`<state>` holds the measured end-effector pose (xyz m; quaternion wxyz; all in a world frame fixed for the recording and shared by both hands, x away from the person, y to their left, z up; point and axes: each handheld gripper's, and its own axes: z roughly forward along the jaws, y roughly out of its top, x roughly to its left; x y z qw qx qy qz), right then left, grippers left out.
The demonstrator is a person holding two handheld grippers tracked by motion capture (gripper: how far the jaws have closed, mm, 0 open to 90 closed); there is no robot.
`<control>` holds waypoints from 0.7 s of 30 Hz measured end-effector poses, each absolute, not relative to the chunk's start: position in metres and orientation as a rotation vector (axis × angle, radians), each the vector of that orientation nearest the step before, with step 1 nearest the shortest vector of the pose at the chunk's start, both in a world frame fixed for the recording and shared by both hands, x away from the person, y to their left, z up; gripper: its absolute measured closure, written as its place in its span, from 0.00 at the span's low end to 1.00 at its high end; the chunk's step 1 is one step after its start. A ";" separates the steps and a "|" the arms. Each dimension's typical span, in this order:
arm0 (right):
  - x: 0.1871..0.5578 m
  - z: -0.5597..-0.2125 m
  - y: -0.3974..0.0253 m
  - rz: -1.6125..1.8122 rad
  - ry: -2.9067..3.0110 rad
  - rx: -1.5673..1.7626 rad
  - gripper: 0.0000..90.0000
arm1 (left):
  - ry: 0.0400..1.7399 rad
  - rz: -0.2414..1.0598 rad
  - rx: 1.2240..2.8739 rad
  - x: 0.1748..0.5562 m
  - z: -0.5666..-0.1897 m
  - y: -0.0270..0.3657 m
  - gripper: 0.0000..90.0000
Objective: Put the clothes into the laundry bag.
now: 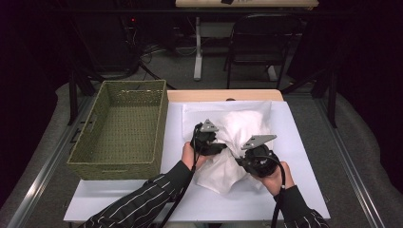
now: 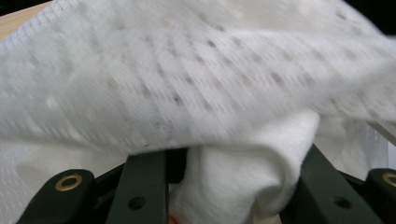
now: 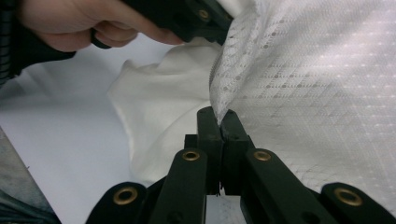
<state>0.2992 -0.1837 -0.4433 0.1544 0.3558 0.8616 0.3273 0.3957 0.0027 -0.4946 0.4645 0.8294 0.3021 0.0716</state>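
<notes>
At left on the tabletop [image 1: 119,199], a woven green basket [image 1: 121,128], stiff-walled. Beside it, mid-tabletop, a white mesh cloth [image 1: 240,126], bunched: light, limp, drapes; best pinched at an edge. Left gripper [image 1: 205,138] has jaws apart with cloth bulging between. Right gripper [image 3: 218,122] has jaws clamped on the cloth's perforated hem.

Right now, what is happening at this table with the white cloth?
A person holds a pair of tongs in each hand and works on a white cloth bunched on the table. The right tongs are shut on an edge of its mesh layer. The left tongs stand open with a fold of cloth between the jaws. A green wicker basket stands to the left, with nothing in it.
</notes>
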 end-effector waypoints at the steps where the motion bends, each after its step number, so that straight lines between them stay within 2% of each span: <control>1: 0.299 -0.443 -0.185 0.944 2.465 1.029 1.00 | 0.759 0.182 2.028 0.397 -0.495 0.000 0.73; 3: 0.303 -0.448 -0.189 0.912 2.480 1.047 0.99 | 0.737 0.203 2.057 0.398 -0.501 -0.008 0.71; 6: 0.311 -0.463 -0.193 0.817 2.483 1.088 0.98 | 0.705 0.202 2.115 0.400 -0.508 -0.013 0.61; 12: 0.317 -0.468 -0.201 0.801 2.454 1.102 0.97 | 0.645 0.181 2.180 0.392 -0.504 0.002 0.27; 14: 0.317 -0.468 -0.202 0.793 2.453 1.091 0.96 | 0.612 0.194 2.201 0.386 -0.502 0.009 0.20; 21: 0.318 -0.468 -0.204 0.812 2.435 1.117 0.94 | 0.573 0.155 2.249 0.365 -0.502 0.013 0.10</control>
